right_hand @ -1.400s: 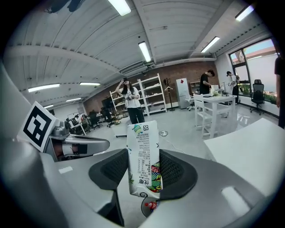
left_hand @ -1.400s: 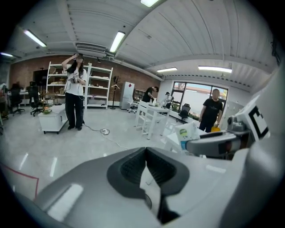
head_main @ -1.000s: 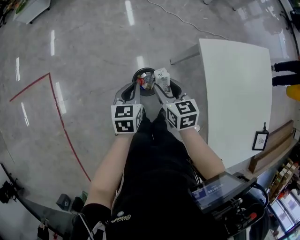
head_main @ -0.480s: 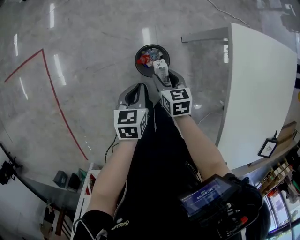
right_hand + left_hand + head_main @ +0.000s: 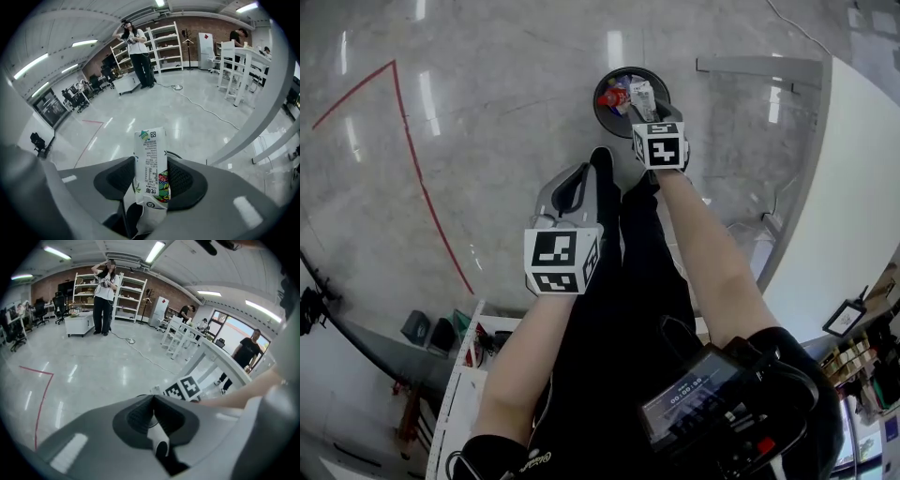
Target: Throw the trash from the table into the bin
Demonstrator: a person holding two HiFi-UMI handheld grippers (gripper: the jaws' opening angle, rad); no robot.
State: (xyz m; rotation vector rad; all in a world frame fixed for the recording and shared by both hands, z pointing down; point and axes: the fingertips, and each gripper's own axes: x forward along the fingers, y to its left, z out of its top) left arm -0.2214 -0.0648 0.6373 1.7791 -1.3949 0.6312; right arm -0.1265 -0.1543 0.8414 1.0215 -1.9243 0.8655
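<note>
Trash is in hand: a white printed drink carton with a green and red leaf pattern low on its side stands upright between the pads of the right claw. The pads press on its lower half from both sides, and its top end sticks out past the fingertips.

In the head view the right claw reaches out at the end of a stretched bare arm. The carton shows over the opening of the round dark bin, which stands on the glossy grey floor. How high the carton hangs above the rim cannot be told. Red and pale crumpled trash already lies inside the bin. In the right gripper view a curve of the bin's rim shows just behind the carton.

The left claw hangs nearer the body, left of the right arm and short of the bin. In its own view the left claw has its jaws pressed together with nothing between them.

A white desk stands at the right edge of the head view, well apart from the bin. A red taped line runs across the floor at the left.
</note>
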